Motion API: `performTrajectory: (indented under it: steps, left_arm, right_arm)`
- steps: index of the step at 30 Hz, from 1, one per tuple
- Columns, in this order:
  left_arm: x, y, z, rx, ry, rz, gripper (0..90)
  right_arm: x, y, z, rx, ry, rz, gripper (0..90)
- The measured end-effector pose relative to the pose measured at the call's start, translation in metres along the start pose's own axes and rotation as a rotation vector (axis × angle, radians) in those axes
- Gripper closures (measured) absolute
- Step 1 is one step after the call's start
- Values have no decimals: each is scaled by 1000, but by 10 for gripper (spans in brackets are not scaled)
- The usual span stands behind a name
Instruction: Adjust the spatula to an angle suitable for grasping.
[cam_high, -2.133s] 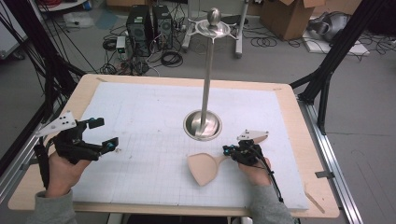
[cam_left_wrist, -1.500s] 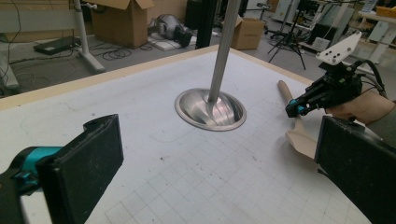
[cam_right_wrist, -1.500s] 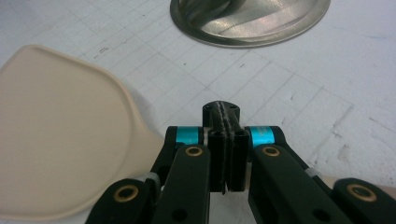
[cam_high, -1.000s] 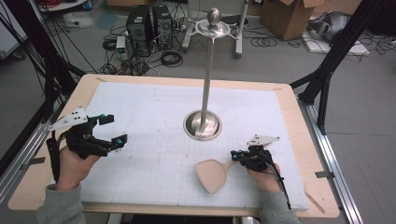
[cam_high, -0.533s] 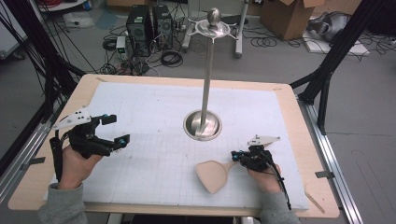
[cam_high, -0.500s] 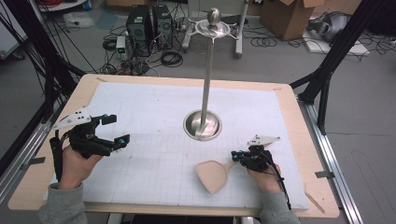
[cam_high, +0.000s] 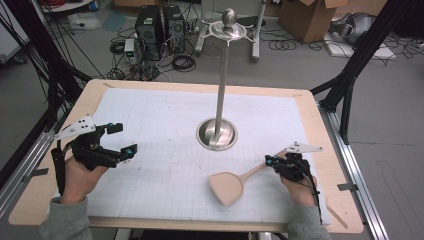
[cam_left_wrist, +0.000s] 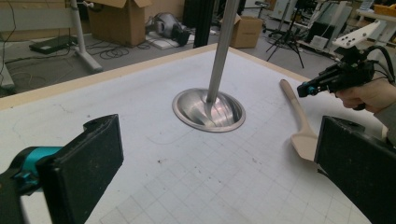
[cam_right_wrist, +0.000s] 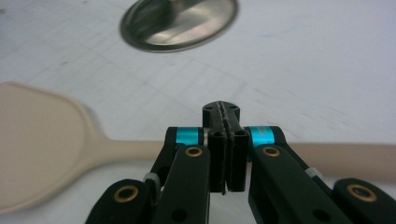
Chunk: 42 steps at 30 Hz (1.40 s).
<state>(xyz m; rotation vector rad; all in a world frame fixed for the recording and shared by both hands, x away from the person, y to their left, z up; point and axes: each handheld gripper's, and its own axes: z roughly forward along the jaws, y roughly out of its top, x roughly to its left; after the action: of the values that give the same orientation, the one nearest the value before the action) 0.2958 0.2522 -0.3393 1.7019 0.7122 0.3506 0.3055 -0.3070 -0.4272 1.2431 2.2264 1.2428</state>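
A pale wooden spatula (cam_high: 227, 186) lies flat on the white grid mat (cam_high: 165, 115), its blade toward the front and its handle running up to the right. My right gripper (cam_high: 269, 161) is shut, its closed jaws crossing just over the handle (cam_right_wrist: 130, 149) with nothing between them. Far to the left, my left gripper (cam_high: 125, 138) is held open above the mat, its wide-apart pads (cam_left_wrist: 88, 158) empty. A steel stand with a round dished base (cam_high: 216, 134) and a tall pole rises mid-table. The spatula (cam_left_wrist: 303, 140) and right gripper (cam_left_wrist: 303, 88) appear in the left gripper view.
The mat covers a wooden table (cam_high: 100, 87) with metal rails at both sides. Beyond the far edge the floor holds computer towers (cam_high: 160, 25), cables and cardboard boxes (cam_high: 310, 17). Black tripod legs (cam_high: 350, 85) stand at the right.
Over the two seconds the spatula went from tilted up near the stand to lying flat nearer the front. The left gripper moved a little right. In the last half second nothing shifted.
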Motion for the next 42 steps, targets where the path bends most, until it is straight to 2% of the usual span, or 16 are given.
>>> performTrajectory:
  steps: [1, 2, 4, 12, 21, 37, 42]
  left_arm:
    - [0, 0, 0, -1, 2, -1, 17]
    - [0, 0, -1, 0, 2, 1, 17]
    - [0, 0, -1, 0, 2, -1, 17]
    - [-1, -1, 2, 8, -3, 0, 17]
    - [-2, -1, 2, 7, -7, 0, 17]
    - [1, -5, -13, -1, 29, -9, 18]
    - [0, -6, -17, -7, 20, -9, 17]
  right_arm:
    - [-9, -3, -7, -16, -16, 23, 900]
    - [-9, -3, -7, -16, -16, 23, 900]
    - [-20, -9, -17, -34, -48, 49, 900]
    - [-36, -22, -22, -10, -79, 96, 900]
    - [-35, -23, -11, 39, -84, 76, 900]
    - [-36, -18, 3, 49, -95, 72, 900]
    - [-35, -15, 9, 50, -94, 75, 900]
